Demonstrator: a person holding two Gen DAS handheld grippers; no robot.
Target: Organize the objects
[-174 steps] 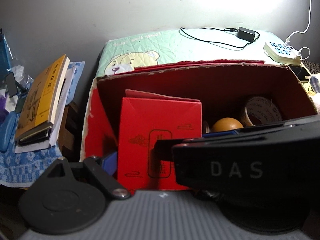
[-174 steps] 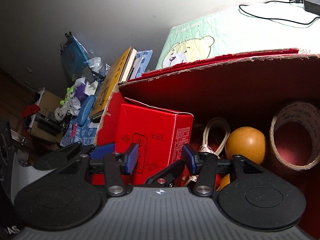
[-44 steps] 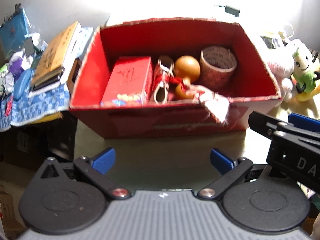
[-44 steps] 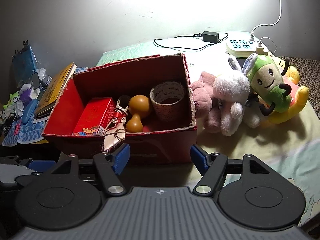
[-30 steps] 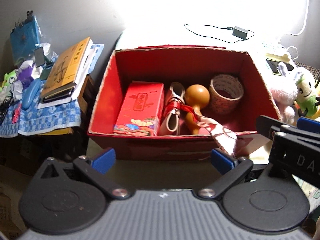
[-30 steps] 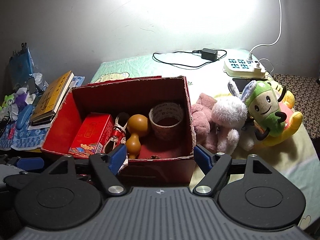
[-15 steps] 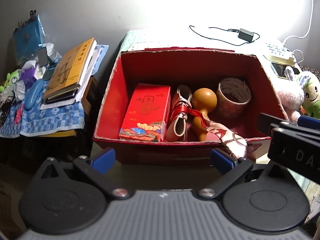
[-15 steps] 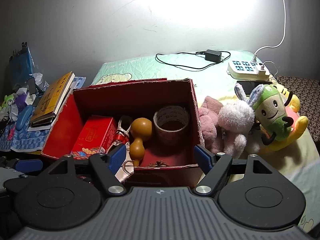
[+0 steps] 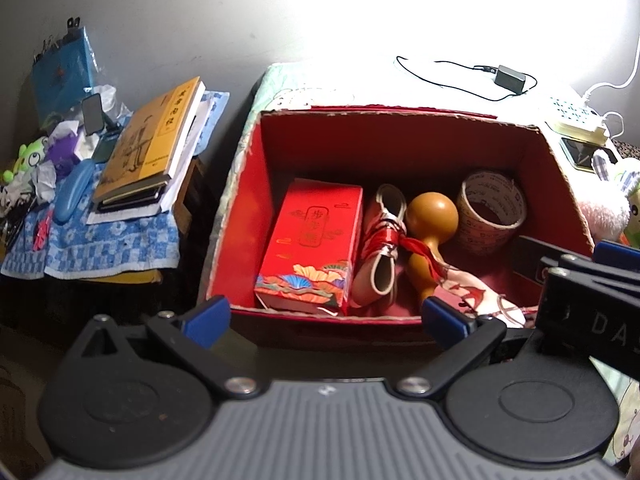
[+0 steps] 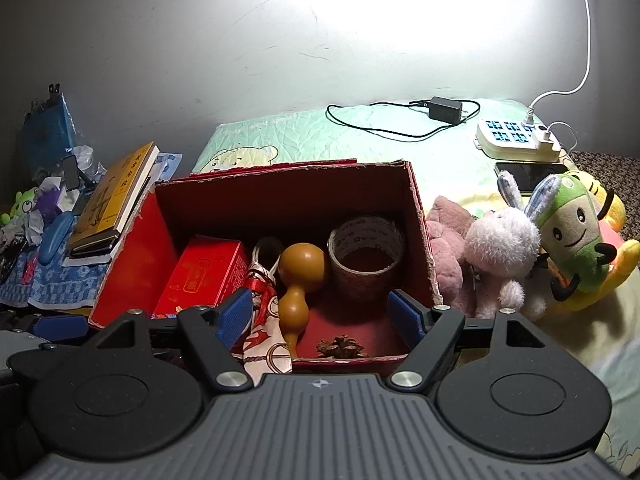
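An open red cardboard box [image 9: 240, 216] [image 10: 136, 248] stands on the bed. Inside lie a red gift carton [image 9: 312, 240] [image 10: 204, 276], a patterned fabric pouch with a red ribbon [image 9: 380, 248] [image 10: 262, 320], a tan gourd [image 9: 430, 228] [image 10: 298, 280], a roll of tape [image 9: 490, 212] [image 10: 366, 248] and a pine cone [image 10: 340, 346]. My left gripper [image 9: 326, 316] is open at the box's near wall, holding nothing. My right gripper [image 10: 320, 314] is open just over the near rim, also empty; its body [image 9: 580, 312] shows at the right in the left wrist view.
Plush toys [image 10: 504, 252] lie right of the box, with a phone [image 10: 528, 170], a power strip [image 10: 516, 140] and a charger with cable [image 10: 444, 110] behind. A side table [image 9: 92, 240] at left carries books [image 9: 152, 148] [image 10: 116, 196] and clutter. A wall rises behind.
Both grippers have come forward and a little over the box, which now looks larger and nearer. Nothing in the box has moved. Both grippers stay open.
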